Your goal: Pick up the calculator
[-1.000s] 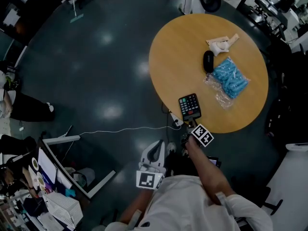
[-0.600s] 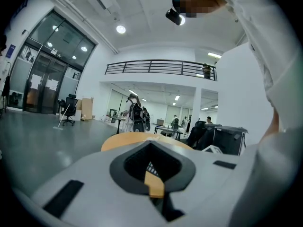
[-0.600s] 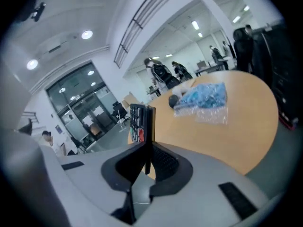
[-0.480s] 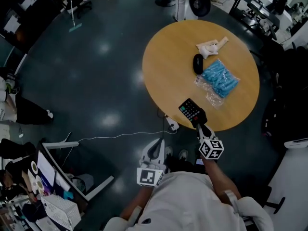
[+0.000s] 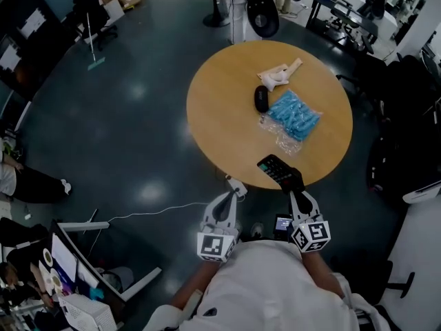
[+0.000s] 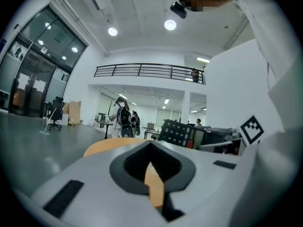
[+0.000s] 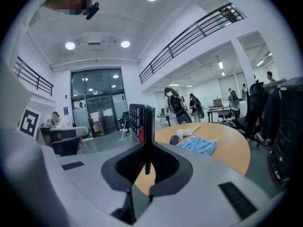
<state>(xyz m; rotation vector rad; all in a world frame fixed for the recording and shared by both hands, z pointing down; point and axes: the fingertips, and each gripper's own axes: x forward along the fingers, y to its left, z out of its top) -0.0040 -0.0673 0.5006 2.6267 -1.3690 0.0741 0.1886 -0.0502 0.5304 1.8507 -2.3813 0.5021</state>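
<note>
Right claw (image 5: 292, 185): my jaws are clamped on the near edge of the calculator (image 5: 274, 168).
Calculator: sticks out ahead of my claw, lifted off the surface (image 5: 227, 109), above its near rim.
Left claw (image 5: 226, 202): jaws together, nothing between them, just off the rim.

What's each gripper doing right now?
Left gripper: closed, nothing in it.
Right gripper: closed on the calculator, held on edge.

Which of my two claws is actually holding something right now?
The right claw, clamped on the black rectangular calculator with grey keys, which stands on edge between its jaws. The left claw is shut with nothing in it.
</note>
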